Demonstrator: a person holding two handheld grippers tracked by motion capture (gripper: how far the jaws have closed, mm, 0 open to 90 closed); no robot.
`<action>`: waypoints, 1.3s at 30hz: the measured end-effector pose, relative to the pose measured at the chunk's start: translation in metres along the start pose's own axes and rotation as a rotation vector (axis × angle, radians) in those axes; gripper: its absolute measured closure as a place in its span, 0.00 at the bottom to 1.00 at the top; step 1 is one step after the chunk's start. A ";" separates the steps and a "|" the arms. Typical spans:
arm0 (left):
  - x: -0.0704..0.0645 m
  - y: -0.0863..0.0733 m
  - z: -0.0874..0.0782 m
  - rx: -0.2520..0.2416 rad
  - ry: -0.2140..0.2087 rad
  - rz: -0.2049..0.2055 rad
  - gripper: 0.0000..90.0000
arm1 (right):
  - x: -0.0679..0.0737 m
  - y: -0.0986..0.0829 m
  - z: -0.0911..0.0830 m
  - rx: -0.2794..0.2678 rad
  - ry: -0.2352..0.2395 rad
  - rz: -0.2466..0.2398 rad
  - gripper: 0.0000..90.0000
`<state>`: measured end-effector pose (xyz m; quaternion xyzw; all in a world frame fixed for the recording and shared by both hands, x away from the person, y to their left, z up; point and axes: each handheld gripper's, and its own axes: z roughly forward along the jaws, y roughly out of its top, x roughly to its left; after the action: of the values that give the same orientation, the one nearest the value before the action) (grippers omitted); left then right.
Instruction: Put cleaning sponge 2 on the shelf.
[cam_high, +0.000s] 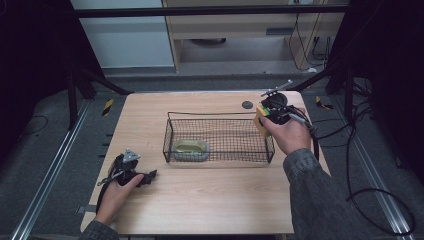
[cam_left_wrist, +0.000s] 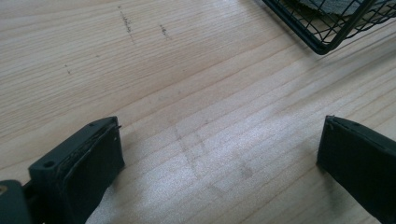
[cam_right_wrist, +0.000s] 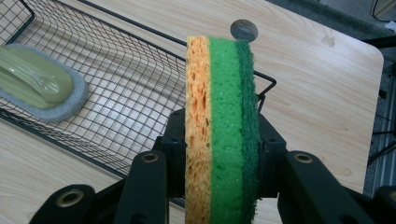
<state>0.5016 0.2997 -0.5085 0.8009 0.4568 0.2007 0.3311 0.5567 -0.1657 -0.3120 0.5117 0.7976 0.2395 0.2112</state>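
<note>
Sponge: the sponge (cam_right_wrist: 222, 126) has 3 layers, orange, light green and dark green, and it stands on its edge between the jaws of the right gripper (cam_high: 270, 114), which pinch it on its 2 flat faces. This hold keeps it stiff, I think, so it does not bend.
Place of sponge: in the air at the right end of the wire basket (cam_high: 218, 136), just beside its rim; probably it is going in.
Basket content: a pale green scrubber with a grey edge (cam_high: 190, 148) lies in the left part, so the right part is free for the sponge.
Left gripper: the left gripper (cam_high: 150, 175) rests low on the wooden table (cam_left_wrist: 196, 93), jaws spread wide with nothing between; it seems to wait.
</note>
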 end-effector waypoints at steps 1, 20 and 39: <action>0.000 0.000 0.000 0.000 0.000 0.000 0.00 | 0.000 0.000 0.001 0.005 0.001 0.002 0.72; 0.000 0.000 0.000 0.001 -0.001 0.001 0.00 | 0.002 0.002 0.017 0.036 0.001 0.014 0.72; 0.001 0.001 0.001 0.001 -0.001 0.002 0.00 | 0.005 -0.006 0.038 0.075 0.001 0.025 0.72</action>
<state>0.5028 0.2998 -0.5085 0.8017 0.4557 0.2003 0.3308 0.5726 -0.1574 -0.3463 0.5288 0.7998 0.2125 0.1884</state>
